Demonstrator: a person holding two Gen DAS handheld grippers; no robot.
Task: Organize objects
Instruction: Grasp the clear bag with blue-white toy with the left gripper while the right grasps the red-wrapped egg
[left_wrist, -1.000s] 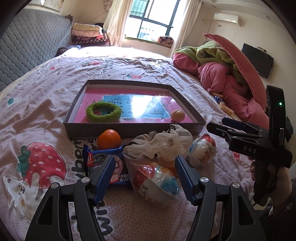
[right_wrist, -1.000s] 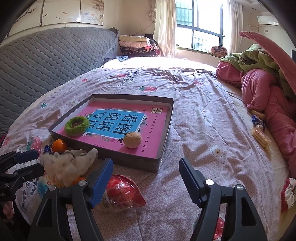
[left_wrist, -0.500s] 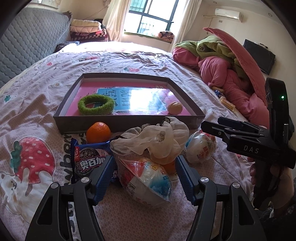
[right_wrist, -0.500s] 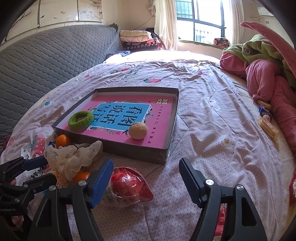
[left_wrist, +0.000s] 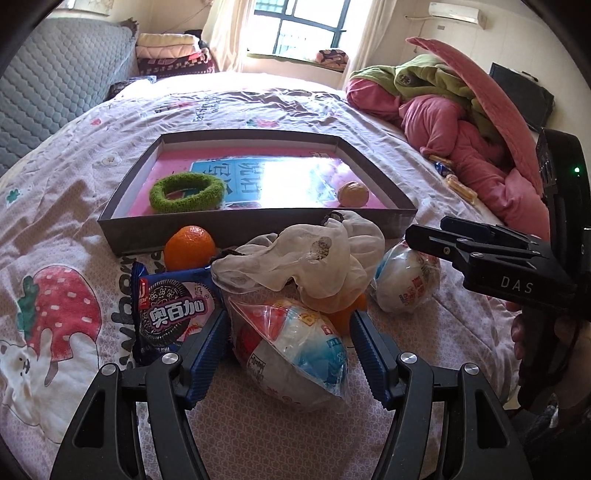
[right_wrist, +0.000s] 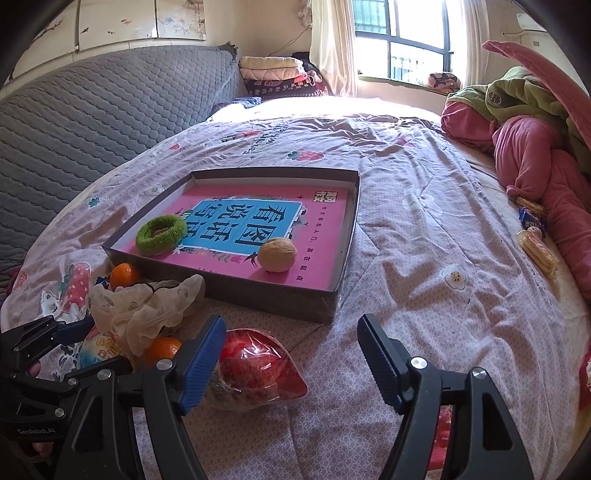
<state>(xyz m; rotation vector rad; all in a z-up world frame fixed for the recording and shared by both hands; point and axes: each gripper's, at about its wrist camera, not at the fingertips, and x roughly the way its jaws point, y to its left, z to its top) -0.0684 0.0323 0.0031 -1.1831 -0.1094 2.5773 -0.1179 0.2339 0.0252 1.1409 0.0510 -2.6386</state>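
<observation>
A shallow grey box (left_wrist: 255, 229) (right_wrist: 258, 295) on the bed holds a pink book, a green hair ring (left_wrist: 186, 192) (right_wrist: 160, 234) and a walnut (left_wrist: 352, 194) (right_wrist: 277, 254). In front of it lie an orange (left_wrist: 189, 248), a blue cookie packet (left_wrist: 171, 308), a cream scrunchie (left_wrist: 306, 258) (right_wrist: 147, 310) and two wrapped toy eggs. My left gripper (left_wrist: 290, 354) is open, its blue fingers on either side of the nearer egg (left_wrist: 295, 349). My right gripper (right_wrist: 291, 354) is open, the red-topped egg (right_wrist: 255, 369) (left_wrist: 404, 280) beside its left finger.
A second orange (right_wrist: 162, 349) sits under the scrunchie. Pink and green bedding (left_wrist: 454, 122) is piled at the right, with snack packets (right_wrist: 535, 243) beside it. A grey quilted headboard (right_wrist: 92, 122) lines the left side.
My left gripper has moved forward and lower, so the nearer wrapped egg now sits between its open fingers. My right gripper has edged slightly closer to the red-topped egg.
</observation>
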